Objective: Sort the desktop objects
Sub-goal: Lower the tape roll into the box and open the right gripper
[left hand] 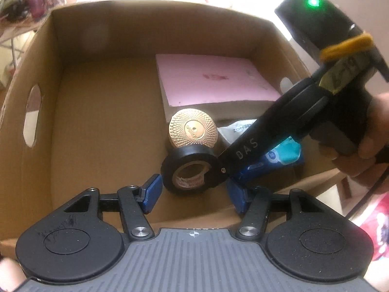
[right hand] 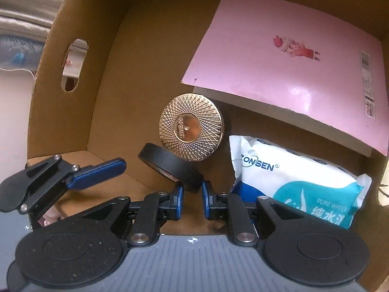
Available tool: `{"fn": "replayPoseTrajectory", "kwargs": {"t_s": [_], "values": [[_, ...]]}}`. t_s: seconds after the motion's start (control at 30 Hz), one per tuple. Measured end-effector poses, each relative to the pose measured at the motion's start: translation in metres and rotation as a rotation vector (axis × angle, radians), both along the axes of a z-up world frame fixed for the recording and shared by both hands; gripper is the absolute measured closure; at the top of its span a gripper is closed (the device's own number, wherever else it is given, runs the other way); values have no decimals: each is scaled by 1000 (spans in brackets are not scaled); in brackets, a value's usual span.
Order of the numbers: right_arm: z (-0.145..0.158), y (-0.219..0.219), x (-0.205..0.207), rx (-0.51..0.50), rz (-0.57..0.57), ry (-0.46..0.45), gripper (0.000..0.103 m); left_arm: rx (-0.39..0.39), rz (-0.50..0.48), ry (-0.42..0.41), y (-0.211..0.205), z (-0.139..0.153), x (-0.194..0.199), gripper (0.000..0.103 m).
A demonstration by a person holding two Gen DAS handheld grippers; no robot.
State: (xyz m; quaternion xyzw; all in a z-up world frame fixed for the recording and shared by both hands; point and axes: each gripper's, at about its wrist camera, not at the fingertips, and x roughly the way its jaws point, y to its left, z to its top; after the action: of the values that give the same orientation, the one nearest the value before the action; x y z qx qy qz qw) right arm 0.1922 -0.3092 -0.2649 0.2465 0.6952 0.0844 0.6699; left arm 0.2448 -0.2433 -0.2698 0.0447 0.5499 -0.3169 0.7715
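Observation:
A black tape roll (left hand: pixel 192 170) hangs tilted inside the cardboard box (left hand: pixel 82 90), just in front of a jar with a round gold lid (left hand: pixel 192 128). My right gripper (right hand: pixel 192 196) is shut on the tape roll (right hand: pixel 170 165), pinching its rim between the blue pads. The right gripper's body (left hand: pixel 291 112) reaches in from the right in the left wrist view. My left gripper (left hand: pixel 194 193) is open and empty at the box's near wall, its pads on either side of the roll without touching it. One left finger (right hand: pixel 97 172) shows in the right wrist view.
A pink box (right hand: pixel 287 65) lies at the back right of the cardboard box. A white and teal wipes pack (right hand: pixel 299 182) lies in front of it, right of the gold lid (right hand: pixel 192 127). The box has oval hand holes (left hand: pixel 32 115). Clutter stands beyond the box's far left.

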Motion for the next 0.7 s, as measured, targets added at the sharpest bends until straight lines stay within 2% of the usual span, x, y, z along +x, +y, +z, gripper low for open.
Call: {"fn": "replayPoseTrajectory", "kwargs": {"t_s": [0.23,0.33,0.53,0.7], "values": [[-4,3,-6,8,-10,21,85,-23,18,-13,16,8,-8,42],[2,7,-10,13,-6,-18,85,-29,31,-19,23,12,-11,41],[8,24,-18,-55,26,-88,82,-43,54,-39,33,20,-18,41],[0,29,-26,-51,-30,-105,76,-62,71,-53,39,24,-23,40]]}}
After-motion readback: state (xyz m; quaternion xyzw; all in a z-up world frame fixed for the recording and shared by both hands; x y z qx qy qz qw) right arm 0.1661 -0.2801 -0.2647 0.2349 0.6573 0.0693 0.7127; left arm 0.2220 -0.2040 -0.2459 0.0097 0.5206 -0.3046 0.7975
